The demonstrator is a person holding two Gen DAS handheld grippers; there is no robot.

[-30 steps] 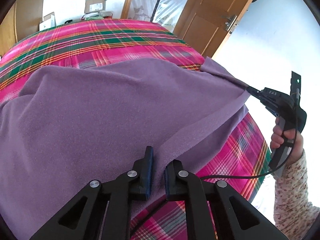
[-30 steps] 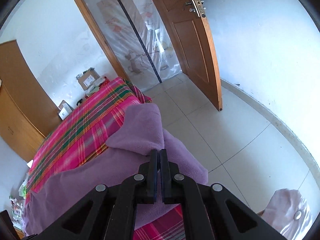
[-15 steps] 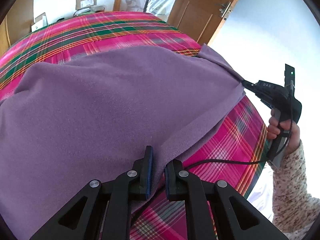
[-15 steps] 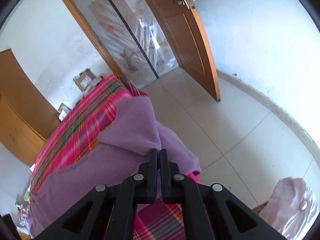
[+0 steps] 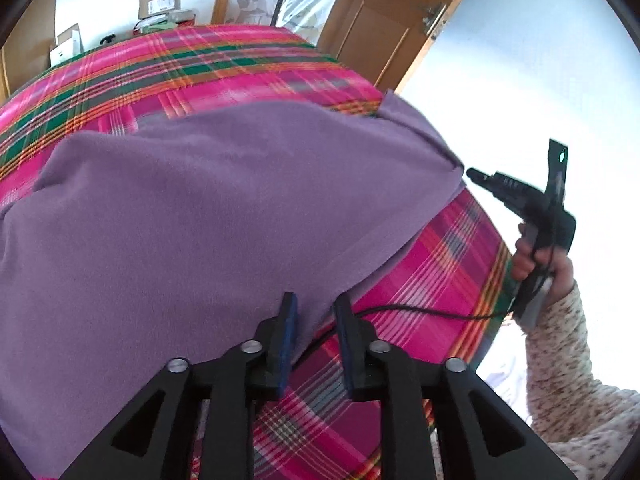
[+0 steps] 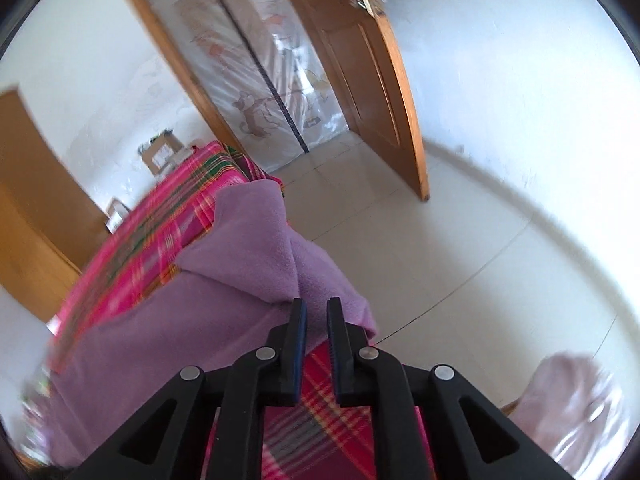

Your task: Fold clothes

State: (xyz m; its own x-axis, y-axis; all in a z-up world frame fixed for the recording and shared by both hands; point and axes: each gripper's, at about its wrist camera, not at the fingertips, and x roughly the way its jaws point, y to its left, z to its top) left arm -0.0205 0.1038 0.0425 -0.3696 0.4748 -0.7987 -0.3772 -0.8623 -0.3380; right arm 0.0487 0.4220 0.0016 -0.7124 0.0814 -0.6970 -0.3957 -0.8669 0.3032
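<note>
Both tools let go within last sec: left tool (image 5: 314, 312) jaws parted, fleece edge loose between; right tool (image 6: 317, 318) gap narrow, holding nothing. Purple fleece garment (image 5: 208, 208) lay spread ahead on plaid bed (image 5: 436, 280). Fold prob. just laid. Fabric soft, nappy, matte.

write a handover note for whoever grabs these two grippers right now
Left gripper: jaws open, at the near edge of the purple fleece garment, no grip.
Right gripper: jaws parted, fleece corner at its tips, apparently let go.
The garment lies spread on the pink plaid bed cover, right edge doubled over, one end hanging off the bed edge.
Done: one fold laid, it seems.
Left: regrasp, fold further, smooth flat.
</note>
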